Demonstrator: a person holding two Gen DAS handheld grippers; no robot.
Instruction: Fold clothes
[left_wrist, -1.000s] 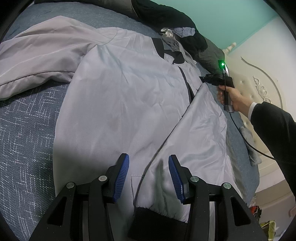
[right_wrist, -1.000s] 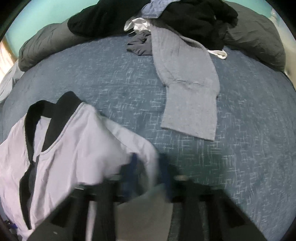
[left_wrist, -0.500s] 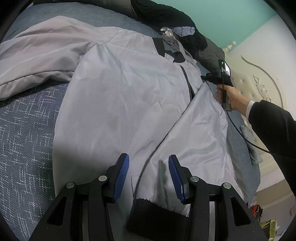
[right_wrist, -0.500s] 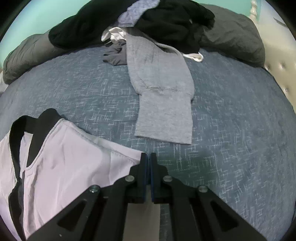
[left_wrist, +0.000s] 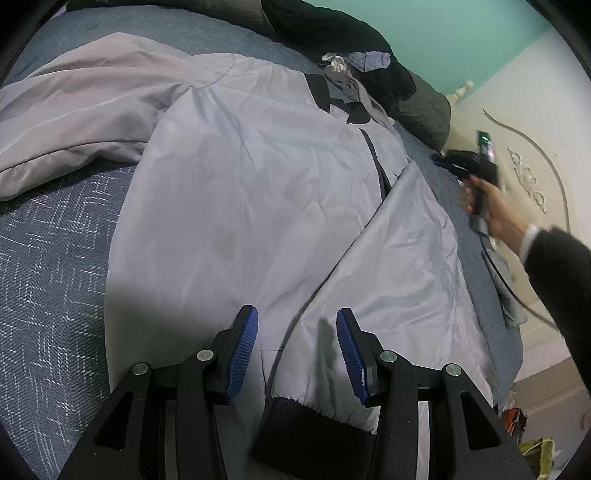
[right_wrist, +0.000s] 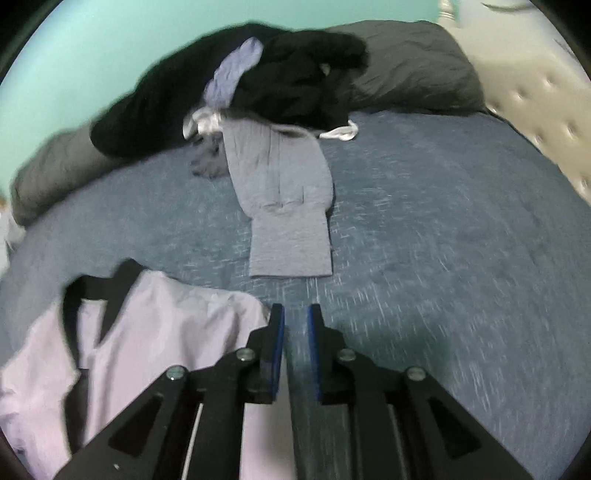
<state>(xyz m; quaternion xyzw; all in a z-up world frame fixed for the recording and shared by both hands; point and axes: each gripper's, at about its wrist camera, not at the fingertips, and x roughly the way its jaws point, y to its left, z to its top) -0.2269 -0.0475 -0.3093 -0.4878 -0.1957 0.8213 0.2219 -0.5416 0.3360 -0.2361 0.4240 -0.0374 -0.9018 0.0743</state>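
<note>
Lying spread across the blue patterned bed (left_wrist: 48, 280) is a pale grey jacket (left_wrist: 229, 206), its black collar toward the pillows and one sleeve folded diagonally over the front, the black ribbed cuff (left_wrist: 314, 428) ending up near the bottom hem. The other sleeve trails off to the far side in loose folds.

The left hand-held gripper (left_wrist: 295, 350) hovers over the folded sleeve just above that cuff, its blue pads standing apart with nothing pinched between them, only cloth lying below.

The right hand-held gripper (right_wrist: 295, 350) sits just beside the jacket's shoulder edge, over bare bedspread; its jaws are opening, a narrow gap showing between the pads and no fabric caught in it. In the left wrist view a hand (left_wrist: 491, 210) in a dark sleeve holds it, clear of the jacket, near the cream headboard (left_wrist: 532, 177).

Up by the pillows, a heap of dark clothes (right_wrist: 288, 81) lies piled, with a grey knit garment (right_wrist: 284, 206) stretching out of it flat onto the bed toward the jacket. No basket or box is in view; everything rests on the bed itself.
</note>
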